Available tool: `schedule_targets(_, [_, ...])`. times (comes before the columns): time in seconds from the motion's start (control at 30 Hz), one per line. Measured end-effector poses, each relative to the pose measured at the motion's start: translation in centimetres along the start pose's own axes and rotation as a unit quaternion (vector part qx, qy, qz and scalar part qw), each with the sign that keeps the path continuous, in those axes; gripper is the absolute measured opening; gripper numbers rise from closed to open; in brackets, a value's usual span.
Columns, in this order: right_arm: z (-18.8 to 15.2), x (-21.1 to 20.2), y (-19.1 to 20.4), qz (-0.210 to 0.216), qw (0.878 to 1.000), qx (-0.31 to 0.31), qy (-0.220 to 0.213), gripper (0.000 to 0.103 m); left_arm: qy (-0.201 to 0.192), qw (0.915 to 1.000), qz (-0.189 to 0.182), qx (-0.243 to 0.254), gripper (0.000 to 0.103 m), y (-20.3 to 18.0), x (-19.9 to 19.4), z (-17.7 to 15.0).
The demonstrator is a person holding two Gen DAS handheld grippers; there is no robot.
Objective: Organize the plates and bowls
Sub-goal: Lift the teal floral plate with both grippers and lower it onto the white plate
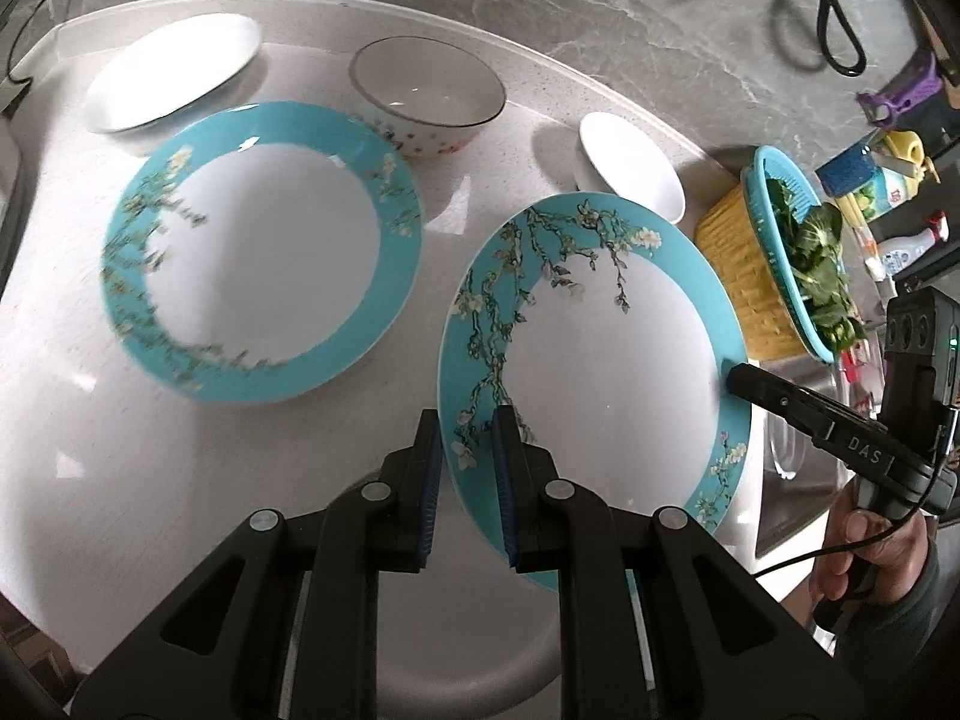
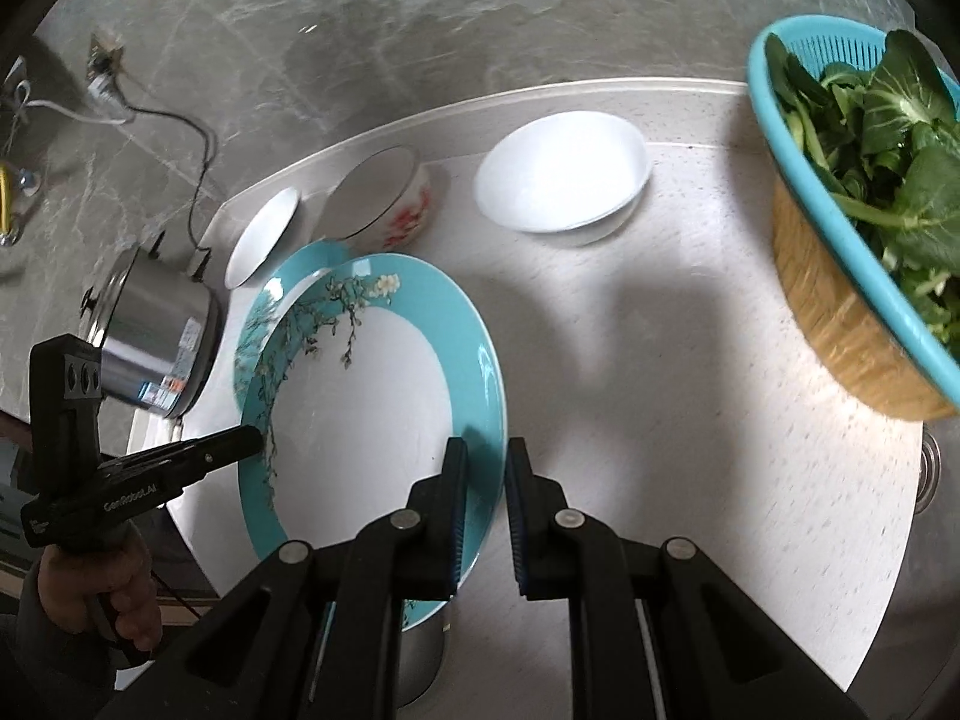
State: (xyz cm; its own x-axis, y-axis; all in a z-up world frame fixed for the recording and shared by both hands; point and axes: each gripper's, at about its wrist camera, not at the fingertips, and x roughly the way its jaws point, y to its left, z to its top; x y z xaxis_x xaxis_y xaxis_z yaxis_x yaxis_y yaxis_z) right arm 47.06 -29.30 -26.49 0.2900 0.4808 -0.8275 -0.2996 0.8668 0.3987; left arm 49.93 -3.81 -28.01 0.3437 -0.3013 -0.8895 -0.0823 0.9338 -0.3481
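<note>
A turquoise-rimmed plate with blossom branches (image 1: 600, 360) hangs tilted above the counter, held at two opposite edges. My left gripper (image 1: 468, 468) is shut on its near-left rim. My right gripper (image 2: 487, 498) is shut on the opposite rim of the same plate (image 2: 360, 408), and its tip (image 1: 735, 381) shows on that rim in the left wrist view. A matching second plate (image 1: 258, 252) lies flat on the counter to the left. Behind stand a white dish (image 1: 174, 69), a floral bowl (image 1: 426, 96) and a white bowl (image 1: 630, 162).
A blue colander of leafy greens (image 2: 870, 180) sits in a yellow basket at the right. A steel pot (image 2: 156, 324) stands left of the plates. Scissors (image 1: 828, 6) hang on the marble wall. A sink edge (image 1: 798, 420) lies right of the counter, bottles behind it.
</note>
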Motion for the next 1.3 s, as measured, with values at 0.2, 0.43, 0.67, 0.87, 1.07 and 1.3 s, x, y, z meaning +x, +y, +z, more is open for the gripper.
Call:
schedule_targets(0.2, [-2.8,0.8,2.4,0.002,1.000,-0.003,0.015,0.015,0.010,0.9999,0.000,-0.004,0.014,2.7,-1.7,-4.0])
schedule_targets(0.43, [-6.2,2.5,4.3,-0.001,0.999,-0.004,0.037,0.015,0.033,0.9994,0.008,-0.002,0.014,5.4,-1.6,-7.7])
schedule_targets(0.67, [-9.3,4.1,5.2,-0.007,0.999,0.006,0.049,0.015,0.050,0.9986,0.014,0.010,0.014,7.8,-1.2,-10.5])
schedule_targets(0.87, [-10.9,4.6,5.4,-0.025,0.999,0.006,0.045,0.015,0.059,0.9976,0.020,0.028,0.014,8.4,-0.1,-12.1])
schedule_targets(1.07, [-11.8,5.1,5.5,-0.042,0.998,-0.001,0.045,0.015,0.068,0.9960,0.034,0.047,0.015,8.6,0.8,-13.2])
schedule_targets(1.3, [-12.5,5.7,5.8,-0.067,0.996,-0.022,0.047,0.016,0.069,0.9948,0.044,0.060,0.015,8.4,1.4,-13.7])
